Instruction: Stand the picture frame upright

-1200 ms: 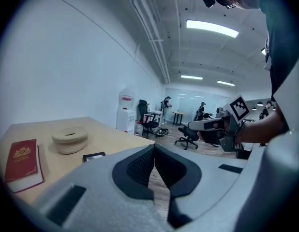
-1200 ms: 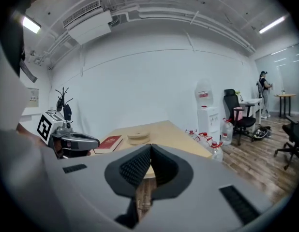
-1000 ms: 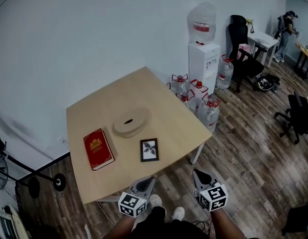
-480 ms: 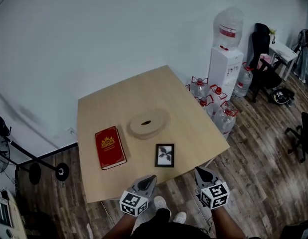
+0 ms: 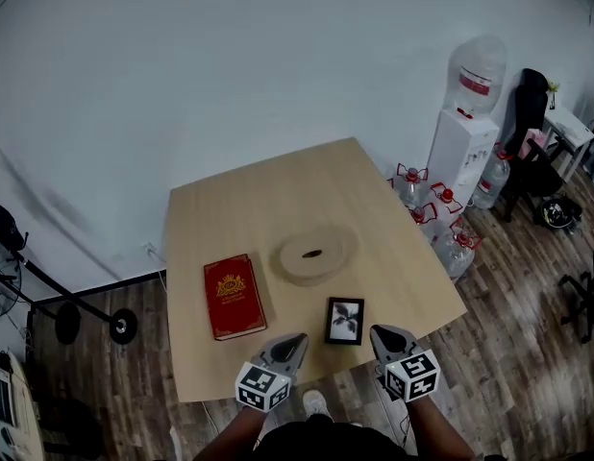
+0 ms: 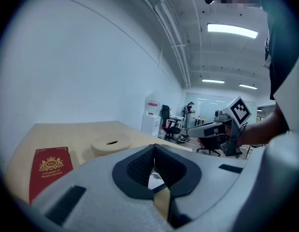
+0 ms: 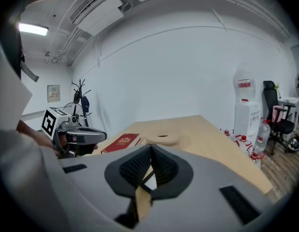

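A small black picture frame point(image 5: 344, 320) with a leaf print lies flat near the front edge of the light wooden table point(image 5: 278, 200). My left gripper point(image 5: 295, 339) hovers over the table's front edge just left of the frame, jaws shut and empty. To the frame's right, at the same edge, my right gripper point(image 5: 383, 335) is shut too and holds nothing. In the left gripper view the left gripper point(image 6: 154, 151) points across the table, and part of the frame point(image 6: 154, 180) shows through the slit below its tips. The right gripper point(image 7: 150, 151) points over the table as well.
A red book point(image 5: 235, 294) lies left of the frame and a round wooden disc point(image 5: 314, 254) with a slot behind it. A water dispenser point(image 5: 465, 133), several water jugs point(image 5: 436, 219) and an office chair point(image 5: 532, 113) stand at right. A fan stand point(image 5: 66, 315) is at left.
I have come closer to the table. Both grippers moved forward from over the floor to the table's front edge, one at each side of the frame. Their jaws stay shut.
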`<state>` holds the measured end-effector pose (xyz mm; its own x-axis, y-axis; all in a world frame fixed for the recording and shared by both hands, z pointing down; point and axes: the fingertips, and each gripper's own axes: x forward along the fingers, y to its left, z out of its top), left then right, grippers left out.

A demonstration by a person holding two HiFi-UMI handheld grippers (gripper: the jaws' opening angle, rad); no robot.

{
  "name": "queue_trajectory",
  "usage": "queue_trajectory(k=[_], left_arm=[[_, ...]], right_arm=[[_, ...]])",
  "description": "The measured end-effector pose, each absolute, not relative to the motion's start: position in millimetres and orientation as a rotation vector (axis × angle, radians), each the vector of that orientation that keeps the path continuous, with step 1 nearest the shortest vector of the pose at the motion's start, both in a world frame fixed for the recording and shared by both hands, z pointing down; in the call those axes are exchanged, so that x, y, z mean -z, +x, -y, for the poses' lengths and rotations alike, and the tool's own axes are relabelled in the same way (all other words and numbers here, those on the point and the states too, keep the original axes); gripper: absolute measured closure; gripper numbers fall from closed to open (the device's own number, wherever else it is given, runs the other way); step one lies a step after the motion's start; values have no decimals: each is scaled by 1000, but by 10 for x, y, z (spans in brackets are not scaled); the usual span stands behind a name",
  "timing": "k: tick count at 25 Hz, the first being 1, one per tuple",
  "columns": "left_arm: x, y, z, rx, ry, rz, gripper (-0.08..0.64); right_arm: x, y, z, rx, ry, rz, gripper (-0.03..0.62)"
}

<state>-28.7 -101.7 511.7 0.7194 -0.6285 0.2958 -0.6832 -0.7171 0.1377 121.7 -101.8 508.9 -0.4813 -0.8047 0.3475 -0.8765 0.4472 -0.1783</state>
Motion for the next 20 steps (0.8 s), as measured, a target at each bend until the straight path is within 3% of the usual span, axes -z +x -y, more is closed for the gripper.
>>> queue_trajectory(k=[20], left_arm=[[-5458,-670,1671,-356,2622,1042,557]], right_arm=[[-5849,998,1656,-567,1435,2299,583]])
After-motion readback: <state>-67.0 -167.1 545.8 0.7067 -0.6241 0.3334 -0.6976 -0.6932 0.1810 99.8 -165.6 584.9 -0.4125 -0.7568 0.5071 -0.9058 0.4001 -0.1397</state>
